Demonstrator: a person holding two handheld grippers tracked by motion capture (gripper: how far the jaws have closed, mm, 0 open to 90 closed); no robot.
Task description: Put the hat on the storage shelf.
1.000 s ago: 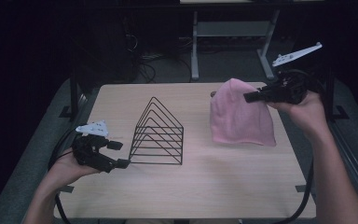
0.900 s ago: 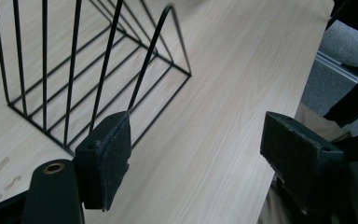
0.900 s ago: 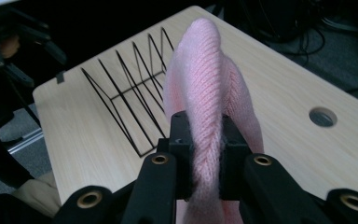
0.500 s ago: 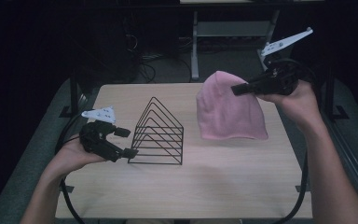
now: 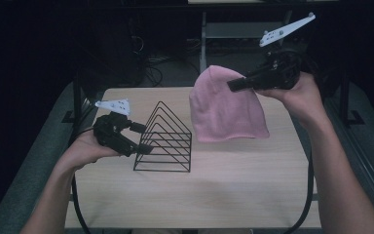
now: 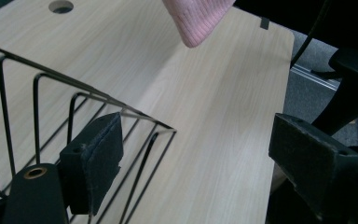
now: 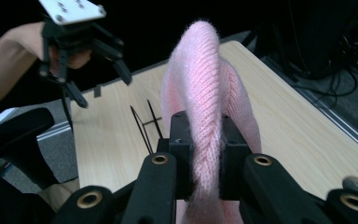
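A pink knit beanie hangs in the air over the back right of the table, its hem just above the wood. My right gripper is shut on its edge near the crown; in the right gripper view the jaws pinch a fold of the beanie. A black wire triangular rack stands left of centre. My left gripper is open beside the rack's left end, holding nothing. In the left gripper view the rack's wires run past one jaw and the beanie's corner hangs ahead.
The light wooden table has bare room in front and at the right. A cable hole sits near its far edge. Dark floor, cables and a metal frame lie behind the table.
My right gripper has lifted the beanie higher and carried it left, toward the rack. My left gripper has risen a little and moved closer to the rack's left end.
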